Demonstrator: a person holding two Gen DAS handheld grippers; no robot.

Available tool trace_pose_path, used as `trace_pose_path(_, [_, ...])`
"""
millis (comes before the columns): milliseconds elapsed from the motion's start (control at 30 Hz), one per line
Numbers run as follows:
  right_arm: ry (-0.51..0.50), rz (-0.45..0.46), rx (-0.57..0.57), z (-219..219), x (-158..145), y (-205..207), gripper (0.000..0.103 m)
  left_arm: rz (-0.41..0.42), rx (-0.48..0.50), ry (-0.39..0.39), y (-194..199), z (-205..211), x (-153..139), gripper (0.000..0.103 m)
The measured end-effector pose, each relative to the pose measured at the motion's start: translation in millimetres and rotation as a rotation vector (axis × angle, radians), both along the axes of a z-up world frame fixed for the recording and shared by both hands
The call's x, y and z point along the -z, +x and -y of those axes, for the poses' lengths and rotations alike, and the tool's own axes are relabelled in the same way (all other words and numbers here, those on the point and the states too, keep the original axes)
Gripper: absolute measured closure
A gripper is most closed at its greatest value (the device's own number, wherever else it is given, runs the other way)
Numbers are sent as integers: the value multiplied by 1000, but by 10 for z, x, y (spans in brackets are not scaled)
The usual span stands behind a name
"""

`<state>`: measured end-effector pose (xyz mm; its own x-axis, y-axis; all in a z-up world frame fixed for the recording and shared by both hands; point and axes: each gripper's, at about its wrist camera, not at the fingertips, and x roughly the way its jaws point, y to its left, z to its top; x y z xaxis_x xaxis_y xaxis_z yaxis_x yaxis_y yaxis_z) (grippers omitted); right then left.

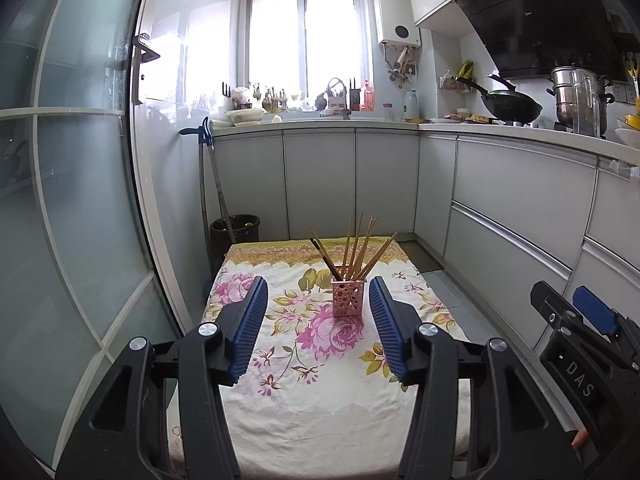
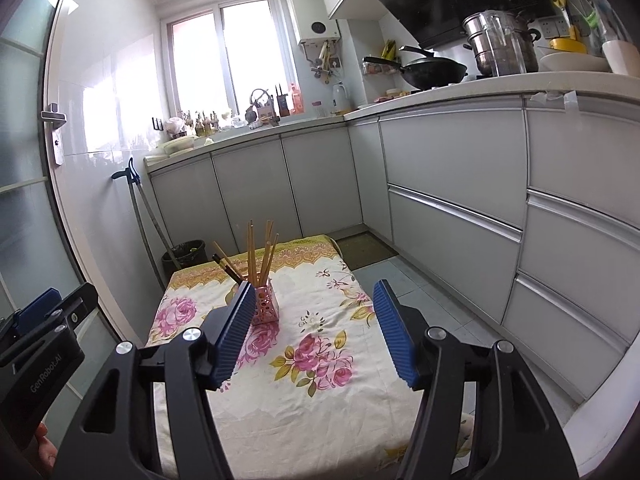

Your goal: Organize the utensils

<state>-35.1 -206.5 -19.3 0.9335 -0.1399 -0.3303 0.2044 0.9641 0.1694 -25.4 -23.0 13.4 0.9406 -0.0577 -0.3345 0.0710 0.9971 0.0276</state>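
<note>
Left wrist view shows the left hand-held gripper [image 1: 319,298] hovering above the desk [image 1: 320,408], which is covered with a flowered cloth. Its two blue-padded fingers stand moderately apart with nothing between them; the pads touch no object. Just beyond the fingertips, at about 12 o'clock, a pink lattice utensil holder [image 1: 349,295] stands upright on the cloth, nearer the far end of the desk. A bundle of chopsticks [image 1: 354,247] sits in it, fanning outward, most of them pale wood and one or two dark ones leaning toward 11 o'clock. At 3 o'clock in this view, the right hand-held gripper [image 1: 592,314] appears from the side, level with the left one and well apart from the holder.

In the right wrist view, the right hand-held gripper [image 2: 315,300] also has its fingers partly spread and empty, over the cloth. The utensil holder [image 2: 267,305] lies at about 11 o'clock, partly hidden behind the left finger's pad [image 2: 236,334], though whether it touches cannot be told. The chopsticks [image 2: 256,252] rise above that pad. A bit of a person's hand [image 2: 46,450] shows at 8 o'clock, below the left hand-held gripper [image 2: 36,314].

Beyond the desk, a dark waste bin [image 1: 235,230] stands on the floor at 11 o'clock, and a black wok [image 1: 512,107] rests on the kitchen counter at 2 o'clock.
</note>
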Motion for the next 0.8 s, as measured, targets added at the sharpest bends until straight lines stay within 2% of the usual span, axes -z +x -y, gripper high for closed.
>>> trace_pose_path(267, [-16,17,-9,-64,-40,-30,32,-6,-3,-28,36,-65,6,43])
trace_pose_path(533, [-34,34,-9,-147,-82,-44,16,21,-12,-69,10,-137,-46,13])
trace_pose_path(733, [-15,35,-13,-139,-96,-33,7,18,-18,-79,16,-175,-49,7])
trace_pose_path(800, [-7,33,-13,-129,-97,-28,7,13,-20,-81,20,-185,-47,7])
